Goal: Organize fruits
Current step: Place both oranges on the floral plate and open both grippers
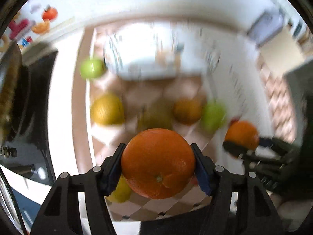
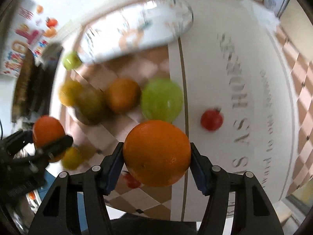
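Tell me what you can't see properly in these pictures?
- Clear container, both views: motion blur hides whether anything is inside.
- Tablecloth lettering, right wrist view: smeared, unreadable.
- Red fruit, right wrist view: mostly hidden behind the right gripper's orange.

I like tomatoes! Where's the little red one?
In the right wrist view, the red tomato lies alone on the white cloth, right of the green apple.

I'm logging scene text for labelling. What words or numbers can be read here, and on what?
"HOUS": large grey print on the white tablecloth, partly legible; the rest is blurred.
Smaller line beside it: too blurred to read.
Colourful wall poster: unreadable.
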Available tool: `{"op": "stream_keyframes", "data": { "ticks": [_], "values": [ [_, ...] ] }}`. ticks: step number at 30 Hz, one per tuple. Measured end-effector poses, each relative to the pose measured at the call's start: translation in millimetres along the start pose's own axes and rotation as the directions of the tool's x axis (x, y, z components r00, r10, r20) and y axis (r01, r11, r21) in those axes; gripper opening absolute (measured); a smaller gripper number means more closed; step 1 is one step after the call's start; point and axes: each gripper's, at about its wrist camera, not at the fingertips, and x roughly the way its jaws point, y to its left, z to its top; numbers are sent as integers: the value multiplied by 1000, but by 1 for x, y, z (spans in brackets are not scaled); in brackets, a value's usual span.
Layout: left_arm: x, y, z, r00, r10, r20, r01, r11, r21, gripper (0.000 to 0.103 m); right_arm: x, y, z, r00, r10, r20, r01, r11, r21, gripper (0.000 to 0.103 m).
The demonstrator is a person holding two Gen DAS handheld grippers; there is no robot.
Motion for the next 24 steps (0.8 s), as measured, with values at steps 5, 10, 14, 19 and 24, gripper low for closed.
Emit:
{"op": "stream_keyframes", "data": {
  "ticks": [5,10,14,19,24],
  "values": [
    [-32,4,74,995,-19,99,25,998,-57,62,-43,5,52,993,32,118,-28,999,-32,65],
    [8,19,148,997,-44,56,53,983,-178,62,-28,21,129,988,5,157,5,998,-62,65],
    [59,33,183,994,-100,-31,86,952,-295,62,7,29,188,993,-24,118,36,994,-102,65],
    [112,45,211,980,-163,-116,107,917,-383,62,54,37,234,998,-51,46,57,990,-131,65],
    [136,44,219,971,-167,-171,87,915,-394,62,83,43,256,998,-67,-16,64,984,-164,65]
  ]
}}
